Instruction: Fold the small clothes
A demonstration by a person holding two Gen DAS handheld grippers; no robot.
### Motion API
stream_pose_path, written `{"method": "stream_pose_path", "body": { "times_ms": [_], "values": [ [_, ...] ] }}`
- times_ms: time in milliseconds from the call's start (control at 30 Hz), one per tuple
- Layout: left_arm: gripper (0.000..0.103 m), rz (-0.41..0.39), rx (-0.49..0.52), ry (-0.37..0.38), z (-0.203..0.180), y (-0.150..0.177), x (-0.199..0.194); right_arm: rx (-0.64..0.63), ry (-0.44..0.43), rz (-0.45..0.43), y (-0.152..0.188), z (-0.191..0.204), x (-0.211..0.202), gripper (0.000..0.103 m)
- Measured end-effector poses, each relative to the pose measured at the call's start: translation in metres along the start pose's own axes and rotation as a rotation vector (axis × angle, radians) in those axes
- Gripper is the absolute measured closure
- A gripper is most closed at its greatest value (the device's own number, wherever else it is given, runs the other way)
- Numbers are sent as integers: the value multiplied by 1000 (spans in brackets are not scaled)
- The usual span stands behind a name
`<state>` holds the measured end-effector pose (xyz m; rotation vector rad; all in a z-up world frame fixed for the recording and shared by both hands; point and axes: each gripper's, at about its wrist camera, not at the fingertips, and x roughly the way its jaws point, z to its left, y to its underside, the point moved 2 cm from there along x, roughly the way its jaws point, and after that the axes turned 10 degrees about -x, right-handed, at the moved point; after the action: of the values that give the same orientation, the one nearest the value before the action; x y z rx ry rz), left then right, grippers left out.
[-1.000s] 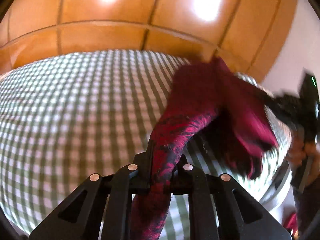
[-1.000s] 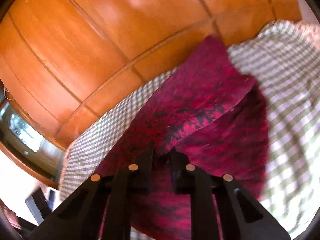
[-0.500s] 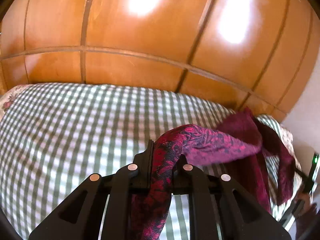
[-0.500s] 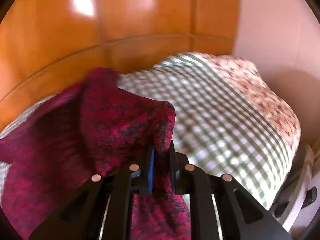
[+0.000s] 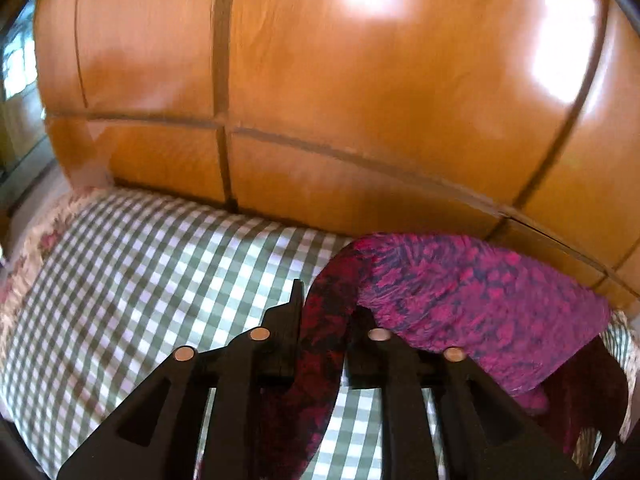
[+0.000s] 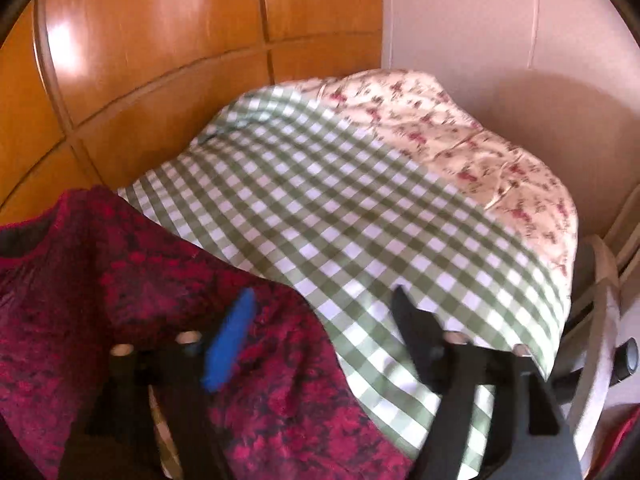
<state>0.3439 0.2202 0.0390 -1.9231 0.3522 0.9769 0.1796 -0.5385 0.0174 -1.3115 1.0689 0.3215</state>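
The left gripper (image 5: 326,320) has its fingers clamped on a bunched edge of the crimson patterned garment (image 5: 472,304), which arches rightward over the green checked bedsheet (image 5: 132,280). Behind stands a wooden panelled wardrobe (image 5: 360,100). The right gripper (image 6: 324,320) has its fingers spread wide, gripping nothing, above the garment lying on the bed beside a floral quilt (image 6: 460,136).
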Motion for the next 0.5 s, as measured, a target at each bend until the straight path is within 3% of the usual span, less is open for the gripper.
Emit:
{"method": "stream_pose_path", "body": {
  "times_ms": [33, 100, 133, 267, 333, 400, 500],
  "values": [
    [55, -2, -24, -12, 4, 0, 3, -18, 5, -21, 2, 2, -10, 21],
    [34, -52, -35, -25, 10, 1, 1, -58, 22, -75, 10, 10, -36, 12],
    [31, -84, -22, -25, 13, 4, -3, -60, -13, -85, 16, 14, -46, 12],
    [31, -102, 25, -16, 24, 26, -16, -81, -323, 30, 58, 50, -71, 17],
    [31, -104, 39, 14, 31, 43, -26, -89, -495, 140, 89, 77, -77, 32],
    [31, -88, 41, 60, 35, 61, -33, -46, -652, 262, 121, 99, -77, 39],
    [31, -25, 53, 147, 43, 100, -44, 18, -791, 385, 156, 128, -72, 41]
  ]
}}
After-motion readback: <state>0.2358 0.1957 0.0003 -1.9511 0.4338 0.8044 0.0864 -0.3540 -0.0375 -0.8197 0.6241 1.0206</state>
